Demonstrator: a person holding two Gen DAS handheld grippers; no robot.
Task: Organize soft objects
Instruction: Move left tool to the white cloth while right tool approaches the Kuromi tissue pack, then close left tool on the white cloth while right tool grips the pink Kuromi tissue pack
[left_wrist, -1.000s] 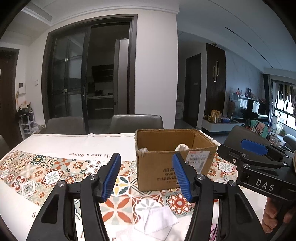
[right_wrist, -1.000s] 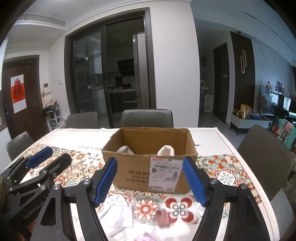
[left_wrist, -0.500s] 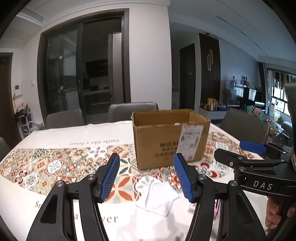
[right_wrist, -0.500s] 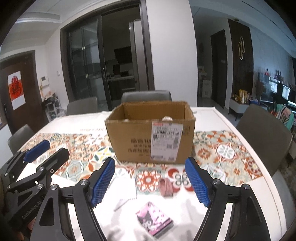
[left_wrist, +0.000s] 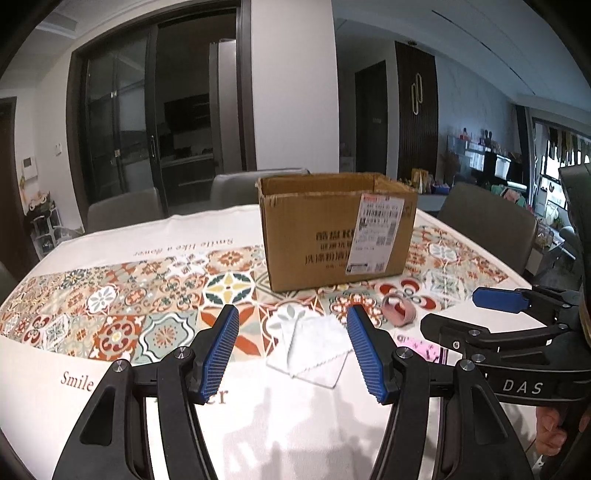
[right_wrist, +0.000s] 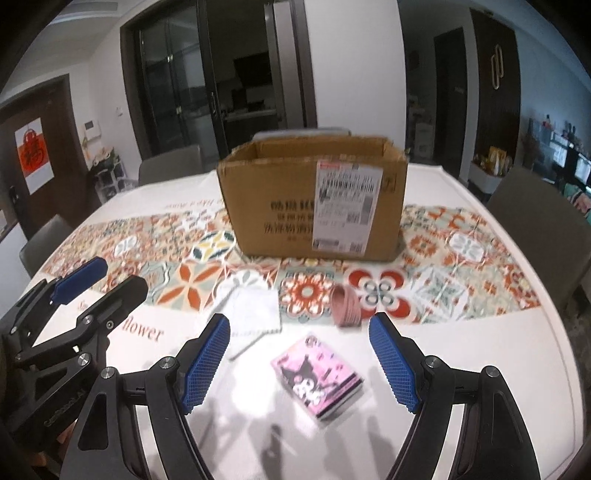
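Note:
An open cardboard box (left_wrist: 338, 230) (right_wrist: 314, 201) stands on the patterned tablecloth. In front of it lie a white cloth (left_wrist: 308, 341) (right_wrist: 251, 314), a pink rolled band (left_wrist: 399, 314) (right_wrist: 345, 306) and a pink cartoon tissue pack (right_wrist: 319, 376) (left_wrist: 421, 345). My left gripper (left_wrist: 293, 350) is open and empty, above the table with the white cloth just ahead between its fingers; it also shows in the right wrist view (right_wrist: 99, 280). My right gripper (right_wrist: 299, 363) is open and empty above the tissue pack; it also shows in the left wrist view (left_wrist: 461, 310).
Grey chairs (left_wrist: 236, 188) stand behind the table, another chair (right_wrist: 535, 218) at the right side. The table's (right_wrist: 546, 387) white edge curves near the right. Dark glass doors (left_wrist: 155, 136) are at the back.
Both grippers have pulled back from the box and dropped lower toward the table. The cloth, band and tissue pack have come fully into view. Both stay open and empty.

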